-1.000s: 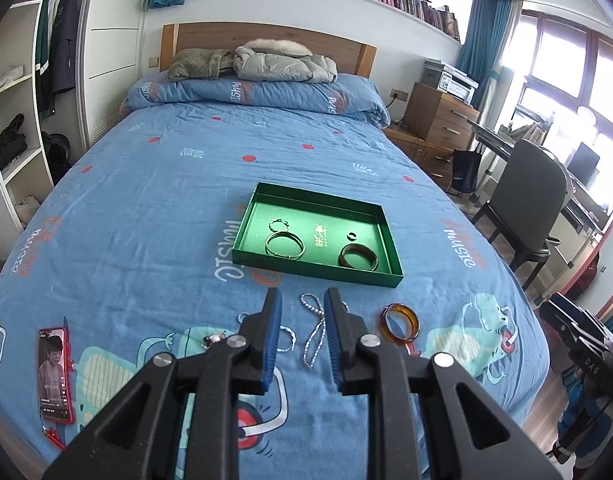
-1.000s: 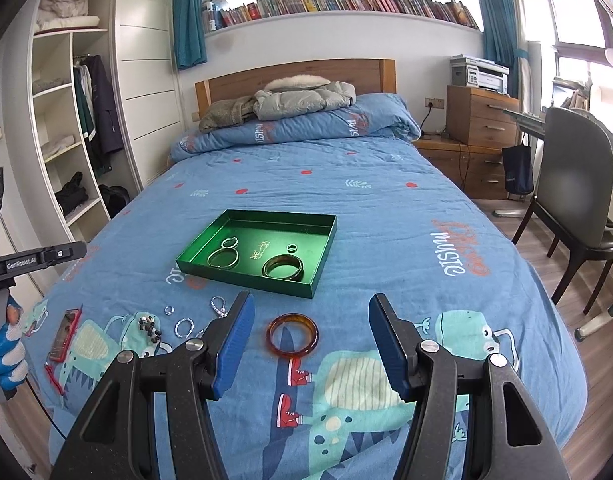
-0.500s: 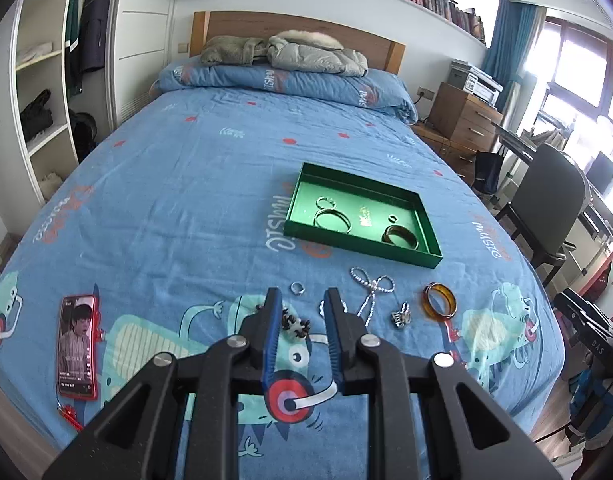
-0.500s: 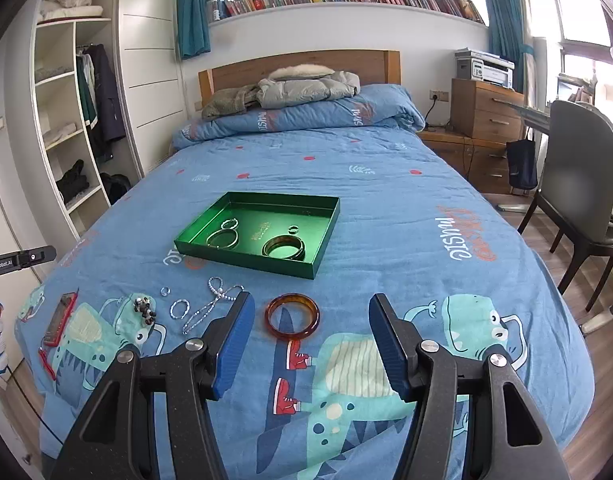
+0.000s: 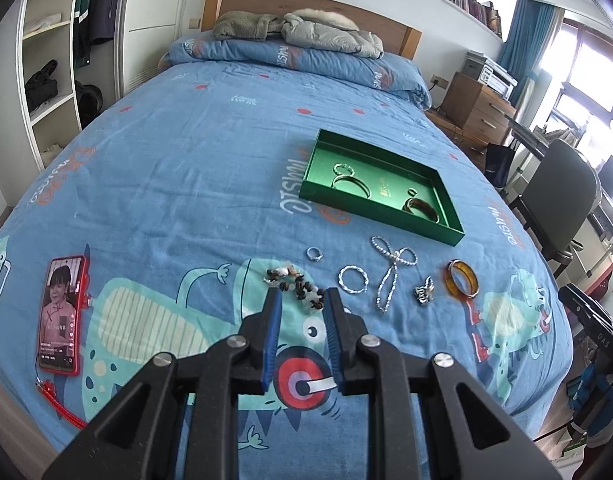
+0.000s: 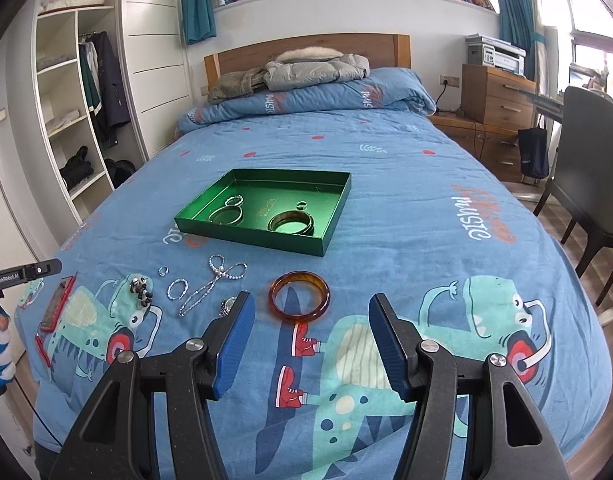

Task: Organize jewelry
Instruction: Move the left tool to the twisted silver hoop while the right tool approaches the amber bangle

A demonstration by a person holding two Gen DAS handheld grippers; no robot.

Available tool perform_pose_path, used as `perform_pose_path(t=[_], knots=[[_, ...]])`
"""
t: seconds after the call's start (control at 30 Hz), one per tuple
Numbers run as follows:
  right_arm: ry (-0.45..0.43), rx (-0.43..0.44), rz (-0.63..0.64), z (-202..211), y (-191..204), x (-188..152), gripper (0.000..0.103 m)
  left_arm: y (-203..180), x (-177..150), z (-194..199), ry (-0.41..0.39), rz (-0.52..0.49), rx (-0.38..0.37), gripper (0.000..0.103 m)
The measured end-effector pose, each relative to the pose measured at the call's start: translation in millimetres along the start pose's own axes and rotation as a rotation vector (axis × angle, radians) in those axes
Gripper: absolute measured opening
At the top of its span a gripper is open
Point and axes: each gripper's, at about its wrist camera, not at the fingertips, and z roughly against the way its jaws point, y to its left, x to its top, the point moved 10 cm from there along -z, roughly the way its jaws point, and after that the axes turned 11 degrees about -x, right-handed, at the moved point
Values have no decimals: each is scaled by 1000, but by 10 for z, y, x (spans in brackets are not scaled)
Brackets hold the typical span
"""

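A green tray (image 5: 450,236) (image 6: 250,236) on the blue bed holds bangles and rings. In front of it lie a dark bead bracelet (image 5: 302,286) (image 6: 141,290), a small ring (image 5: 313,254), a silver twisted hoop (image 5: 352,279) (image 6: 177,289), a silver chain (image 5: 390,270) (image 6: 214,280), a small silver charm (image 5: 424,293) and an amber bangle (image 5: 462,279) (image 6: 300,297). My left gripper (image 5: 302,294) is narrowly open and empty, its tips just short of the bead bracelet. My right gripper (image 6: 311,304) is wide open and empty, just before the amber bangle.
A red phone (image 5: 60,312) with a red cord lies at the bed's front left. Pillows and jackets (image 6: 306,68) lie at the headboard. A wardrobe (image 6: 66,120) stands left, a chair (image 6: 590,184) and drawers (image 6: 494,96) right.
My left gripper has swung left from the silver chain to the bead bracelet and come lower. My right gripper has come slightly closer to the amber bangle.
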Motion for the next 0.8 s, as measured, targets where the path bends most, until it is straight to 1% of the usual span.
perform_pose_path(t=[0.2,0.33,0.57,0.73,0.8], knots=[[18,19,5,-149,84,-71,59,126,-125,-117,24,32,13,21],[35,28,2,-259,107,-116,59,133,-241,-202,46,39,11,21],[61,37,-6,-461,55,-163,59,-145,-379,-432,86,22,-48,21],[79,46,-7,-662,11,-150,55,-305,-330,-649,107,-5,-56,21],[88,53,-5,-752,9,-148,52,-354,-283,-753,117,-19,-57,21]])
